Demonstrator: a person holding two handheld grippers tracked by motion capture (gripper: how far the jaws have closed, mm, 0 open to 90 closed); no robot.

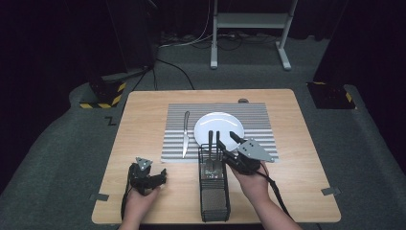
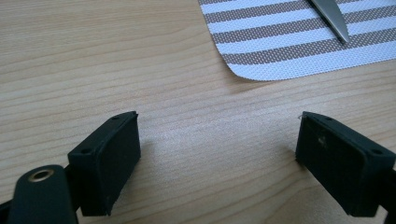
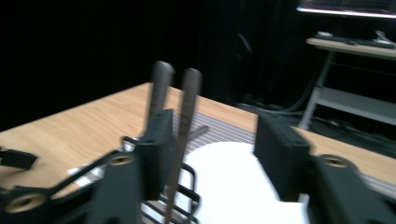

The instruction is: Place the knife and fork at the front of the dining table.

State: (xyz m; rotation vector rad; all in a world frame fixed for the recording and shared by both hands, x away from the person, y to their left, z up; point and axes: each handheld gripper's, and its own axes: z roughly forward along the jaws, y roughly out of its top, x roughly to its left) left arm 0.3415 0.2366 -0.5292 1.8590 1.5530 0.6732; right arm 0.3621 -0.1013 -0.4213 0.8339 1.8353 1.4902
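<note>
Just between right gripper [image 3: 210, 154] jaws: cutlery handle [image 3: 186, 112]

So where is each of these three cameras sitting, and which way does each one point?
High view: fixed above the person's side, looking forward and down on the table; both forearms, left gripper and right gripper show.
Left gripper view: rides the left gripper, looking down at bare wood and a placemat corner; its two jaws show, wide apart.
Right gripper view: rides the right gripper, looking level across the table at two utensil handles in a wire caddy; its jaws show.
Shared: the white plate appears in the high and right gripper views.
</note>
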